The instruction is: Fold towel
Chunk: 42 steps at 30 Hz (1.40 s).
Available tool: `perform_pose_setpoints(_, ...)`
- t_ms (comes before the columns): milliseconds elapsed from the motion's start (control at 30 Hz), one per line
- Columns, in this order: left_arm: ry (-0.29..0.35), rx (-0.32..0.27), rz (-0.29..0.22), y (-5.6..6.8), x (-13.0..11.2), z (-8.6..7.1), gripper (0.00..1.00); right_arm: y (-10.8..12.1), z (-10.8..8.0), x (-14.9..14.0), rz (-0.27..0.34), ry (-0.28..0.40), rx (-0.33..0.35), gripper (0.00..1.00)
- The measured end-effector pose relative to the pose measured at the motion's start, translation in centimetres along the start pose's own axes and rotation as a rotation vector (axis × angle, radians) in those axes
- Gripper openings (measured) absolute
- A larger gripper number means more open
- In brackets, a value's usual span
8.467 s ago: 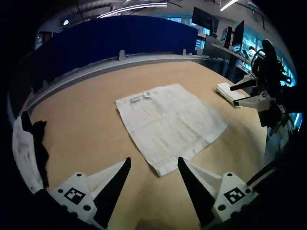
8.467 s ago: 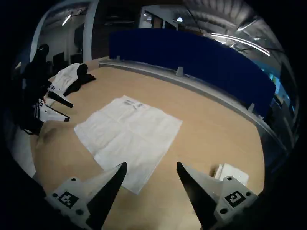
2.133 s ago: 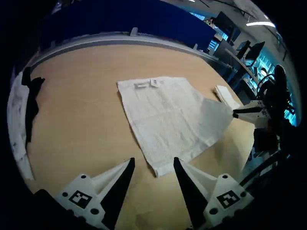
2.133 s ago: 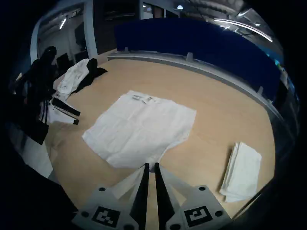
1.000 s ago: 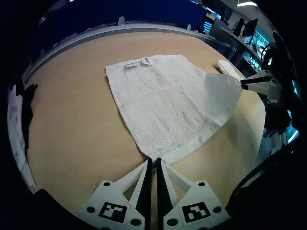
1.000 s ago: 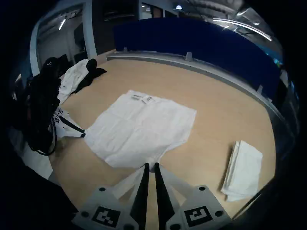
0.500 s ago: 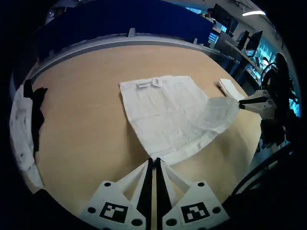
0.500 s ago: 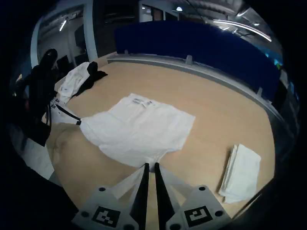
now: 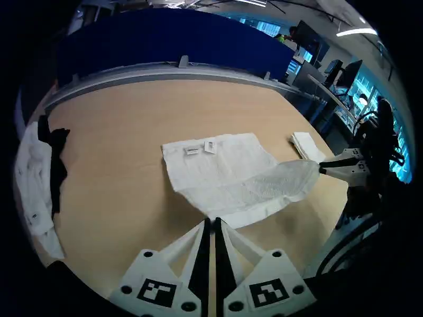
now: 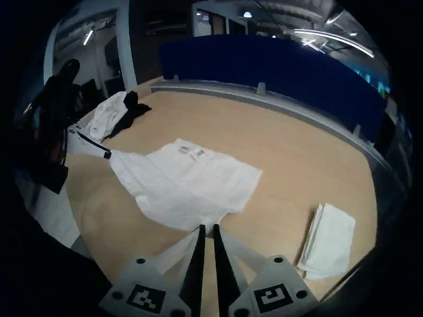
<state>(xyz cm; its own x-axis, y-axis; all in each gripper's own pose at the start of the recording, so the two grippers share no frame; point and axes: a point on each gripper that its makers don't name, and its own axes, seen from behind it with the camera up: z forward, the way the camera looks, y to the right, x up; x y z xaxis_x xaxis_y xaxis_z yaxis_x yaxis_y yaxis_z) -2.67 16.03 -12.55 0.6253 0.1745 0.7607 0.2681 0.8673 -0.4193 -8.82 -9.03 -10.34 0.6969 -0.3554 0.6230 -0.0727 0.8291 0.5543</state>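
The left gripper (image 9: 212,224) sits at 6 o'clock in the left gripper view, its fingers pressed together on a near corner of the white towel (image 9: 227,174). The towel is mid-table (image 9: 121,132): the far edge, with its tags (image 9: 201,148), lies flat, and the near edge is held up off the wood. At 3 o'clock the right gripper (image 9: 320,167) pinches the other near corner. A folded towel (image 9: 305,146) lies at 2 o'clock, clothes (image 9: 37,179) at 9 o'clock and a blue divider (image 9: 169,42) at 12 o'clock. In the right gripper view, the right gripper (image 10: 206,230) is at 6 o'clock, clamped on its corner. The left gripper (image 10: 108,154) is at 9 o'clock, and the towel (image 10: 185,185) sags between them.
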Motion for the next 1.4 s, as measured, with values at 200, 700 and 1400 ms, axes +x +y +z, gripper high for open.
perform_pose_setpoints(200,0.002,-0.012,-0.016,0.2,0.0,-0.5,0.06,-0.2,-0.7,0.0,0.017,-0.001,0.005,0.11)
perform_pose_setpoints(700,0.034,-0.022,-0.097,-0.6,1.6,-0.8,0.06,0.8,-0.3,1.6,0.023,-0.002,-0.007,0.11)
perform_pose_setpoints(1400,0.034,0.05,-0.215,-6.8,6.4,7.7,0.06,6.5,9.7,5.1,0.057,-0.053,-0.055,0.11)
